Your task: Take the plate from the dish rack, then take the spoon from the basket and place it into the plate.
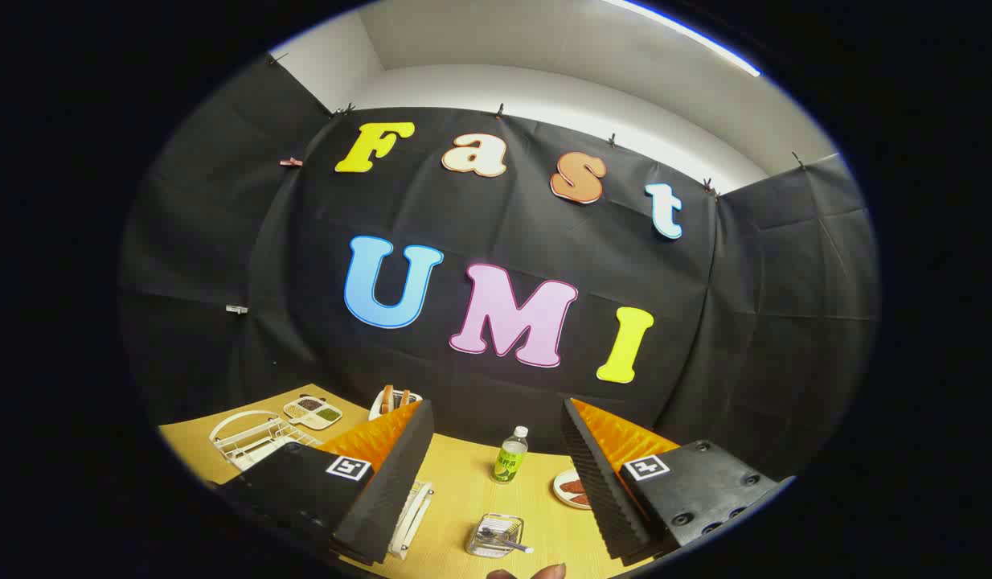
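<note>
My gripper (496,408) is held high above the wooden table (456,482), open, with nothing between its fingers. To the left of the left finger stands a white wire dish rack (259,446), and a white plate (240,420) stands on edge in it. Down between the fingers, close to me, sits a small clear basket (494,535) with a spoon (512,545) lying in it, its handle poking out to the right.
A green-labelled bottle (510,456) stands between the fingers, farther off. A small dish with food (571,489) lies by the right finger. A divided tray (313,412) and a utensil holder (390,400) are at the back left. Fingertips of a hand (536,572) show nearest me.
</note>
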Motion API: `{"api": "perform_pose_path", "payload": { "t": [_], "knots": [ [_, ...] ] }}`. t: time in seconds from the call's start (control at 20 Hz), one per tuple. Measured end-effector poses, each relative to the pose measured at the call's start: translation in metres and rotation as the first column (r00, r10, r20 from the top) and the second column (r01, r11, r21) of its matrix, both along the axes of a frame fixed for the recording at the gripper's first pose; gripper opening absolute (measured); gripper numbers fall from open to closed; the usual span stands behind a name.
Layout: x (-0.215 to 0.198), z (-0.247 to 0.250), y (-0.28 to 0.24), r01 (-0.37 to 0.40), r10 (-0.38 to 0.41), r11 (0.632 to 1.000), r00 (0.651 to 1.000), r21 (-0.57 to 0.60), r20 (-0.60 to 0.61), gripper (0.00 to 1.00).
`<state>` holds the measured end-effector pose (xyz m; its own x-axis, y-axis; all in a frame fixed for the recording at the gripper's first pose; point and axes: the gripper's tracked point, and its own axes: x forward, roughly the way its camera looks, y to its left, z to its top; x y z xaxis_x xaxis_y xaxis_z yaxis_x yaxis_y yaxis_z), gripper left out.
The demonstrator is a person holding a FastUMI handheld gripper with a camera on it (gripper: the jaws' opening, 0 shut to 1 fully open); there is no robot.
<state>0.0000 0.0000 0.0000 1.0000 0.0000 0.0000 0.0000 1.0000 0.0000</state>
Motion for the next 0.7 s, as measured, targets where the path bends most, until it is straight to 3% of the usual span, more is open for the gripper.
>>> {"api": "perform_pose_path", "payload": {
  "t": [0.7],
  "knots": [
    [0.0019, -0.0053, 0.0055, 0.010, -0.010, 1.000, 1.000, 0.008, -0.010, 0.98]
  ]
}}
